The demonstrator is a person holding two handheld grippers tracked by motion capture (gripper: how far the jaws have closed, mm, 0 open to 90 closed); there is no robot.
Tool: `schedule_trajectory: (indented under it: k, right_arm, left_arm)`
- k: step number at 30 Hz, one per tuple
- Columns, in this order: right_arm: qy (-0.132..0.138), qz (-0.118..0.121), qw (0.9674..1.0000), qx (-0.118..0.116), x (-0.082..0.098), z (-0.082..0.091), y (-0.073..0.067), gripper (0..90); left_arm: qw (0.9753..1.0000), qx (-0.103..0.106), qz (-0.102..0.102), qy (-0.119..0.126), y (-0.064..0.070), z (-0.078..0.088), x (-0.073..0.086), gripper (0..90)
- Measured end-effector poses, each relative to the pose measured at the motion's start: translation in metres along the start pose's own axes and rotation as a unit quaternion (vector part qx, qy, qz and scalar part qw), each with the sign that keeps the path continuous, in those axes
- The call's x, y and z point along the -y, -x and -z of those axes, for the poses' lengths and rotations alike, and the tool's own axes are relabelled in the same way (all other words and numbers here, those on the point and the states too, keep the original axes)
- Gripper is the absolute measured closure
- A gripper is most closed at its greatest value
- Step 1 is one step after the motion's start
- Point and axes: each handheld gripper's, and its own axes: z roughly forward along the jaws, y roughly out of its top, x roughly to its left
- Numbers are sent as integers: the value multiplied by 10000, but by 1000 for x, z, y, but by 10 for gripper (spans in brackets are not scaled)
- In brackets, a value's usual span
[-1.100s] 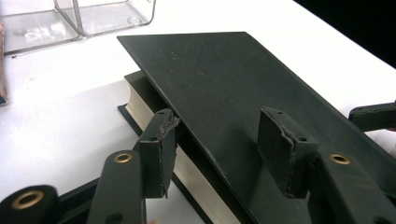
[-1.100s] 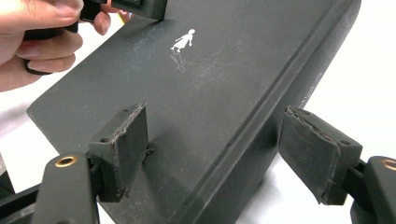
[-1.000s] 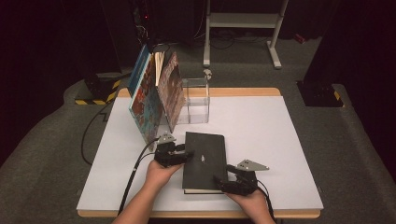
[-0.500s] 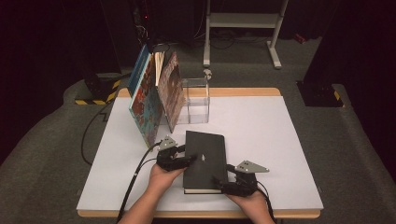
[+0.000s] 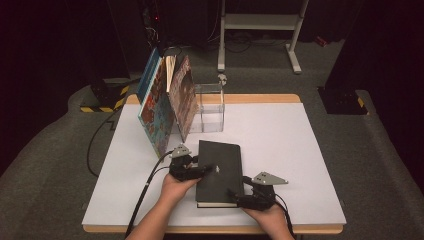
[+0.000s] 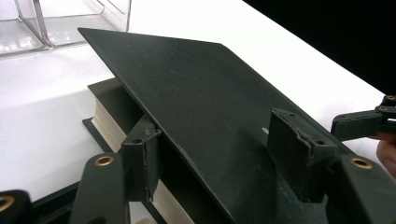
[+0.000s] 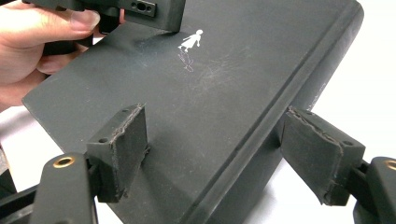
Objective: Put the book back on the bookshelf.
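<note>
- Centrally on the white table [image 5: 280, 150], near the person's edge, lies a black hardcover book [image 5: 220, 172], its long side running away from the person.
- On its left side, the left gripper [image 5: 202, 170] reaches in over the book's left edge, held in the person's left hand [image 5: 175, 187].
- From the left gripper view, the book's front cover [image 6: 196, 107] is lifted and tilted away from the cream page block [image 6: 105, 123]; one pad sits under the cover and the other on top of it.
- Its jaws have just been opening, with the cover between them; whether both pads press on the cover at this moment I cannot tell.
- At the book's near right corner, the right gripper [image 5: 240, 199] is held in the person's right hand [image 5: 270, 215], with a grey three-cornered plate [image 5: 269, 178] on top.
- From the right gripper view, its jaws straddle the book's thickness: one pad lies on the cover, the other stands beside the spine edge with a visible gap, so the fingers are spread and not squeezing.
- That view also shows a small white figure [image 7: 192, 39] printed on the cover, and the other hand with its gripper beyond.
- Behind the book stands a clear plastic holder [image 5: 209, 107].
- Left of it, several colourful books [image 5: 165, 107] lean upright together, their near ends just beyond the black book's far left corner.
</note>
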Motion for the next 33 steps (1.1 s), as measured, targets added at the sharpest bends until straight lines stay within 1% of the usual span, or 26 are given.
schedule_trajectory:
  k: [4,7,13,14,15,17,19,23,25,27,28,29,30,31,33]
  right_arm:
    - [6,2,10000,-8,0,1,0,227]
    - [13,-15,10000,-22,0,1,0,227]
    - [-15,-9,10000,-37,0,1,1,227]
    - [-19,-7,10000,-38,1,1,1,227]
    - [-16,-9,10000,-36,1,1,1,227]
    - [-7,-16,10000,-24,1,1,1,227]
    - [20,-18,10000,12,0,1,2,228]
    - [19,-111,9999,39,0,1,6,233]
    - [14,-137,9999,40,-2,0,8,236]
    - [20,-171,9998,43,-5,-2,9,237]
    - [26,-190,9998,47,-7,-2,9,237]
    - [35,-205,9998,50,-10,-3,10,239]
    - [91,-183,9998,87,-18,-4,11,243]
    - [102,-185,9997,106,-21,-5,11,246]
    - [113,-182,9997,143,-29,-7,13,248]
  left_arm:
    - [10000,31,7,57,1,2,-2,416]
    - [10000,11,-79,38,2,3,-3,433]
    - [10000,-68,-24,-26,4,7,-5,462]
    - [9999,-71,-70,-56,4,8,-5,470]
    - [9999,-94,-69,-35,5,8,-6,475]
    - [9998,-96,-162,-29,7,10,-6,480]
    - [9997,-107,-197,5,8,12,-6,484]
    - [9995,-121,-284,19,9,15,-5,489]
    - [9996,-130,-258,47,10,15,-4,491]
    - [9995,-131,-288,14,9,15,-4,491]
    - [9996,-124,-261,44,9,15,-4,491]
    - [9994,-91,-329,75,9,15,-4,491]
    - [9994,-91,-329,75,9,15,-4,492]
    - [9992,-67,-382,99,10,16,-4,492]
    - [9991,-45,-400,122,10,16,-4,494]
